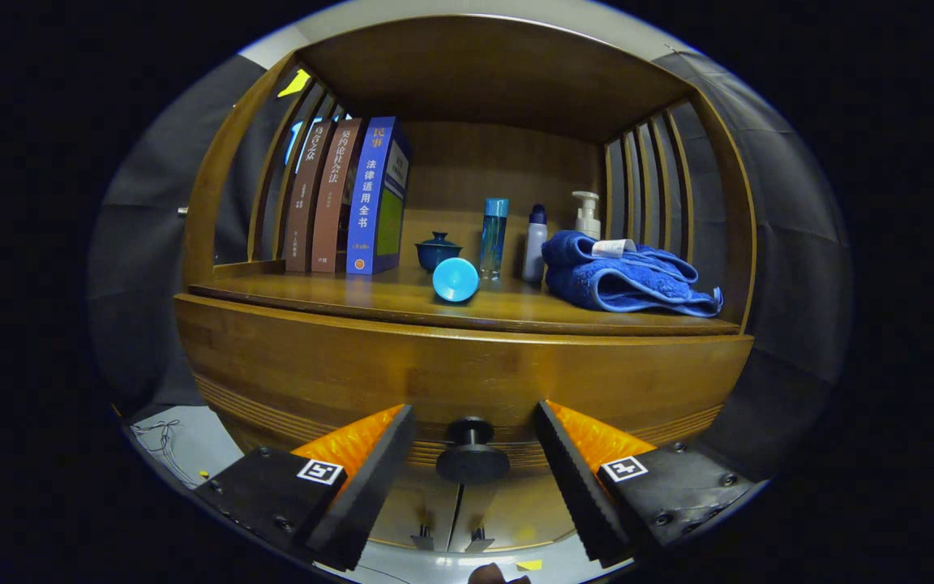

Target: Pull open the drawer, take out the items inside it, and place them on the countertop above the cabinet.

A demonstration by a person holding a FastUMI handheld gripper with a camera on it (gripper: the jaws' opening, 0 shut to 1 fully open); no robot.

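A wooden cabinet fills the scene. Its drawer front (467, 377) is closed, with a round dark knob (472, 459) low in the middle. My gripper (473, 422) is open, and the knob sits between the two fingers without touching either. Above the drawer runs the wooden countertop (402, 302). On it lie a folded blue towel (625, 276), a light blue cup on its side (456, 280), a small dark blue lidded pot (438, 251), a tall blue bottle (493, 238), a white bottle with a dark cap (535, 242) and a pump bottle (587, 215).
Three upright books (345, 199) lean at the countertop's left. Slatted wooden sides (649, 186) and a wooden top enclose the shelf space. Below the drawer are two cabinet doors with small handles (451, 537). A pale floor with a thin cable (163, 438) lies to the left.
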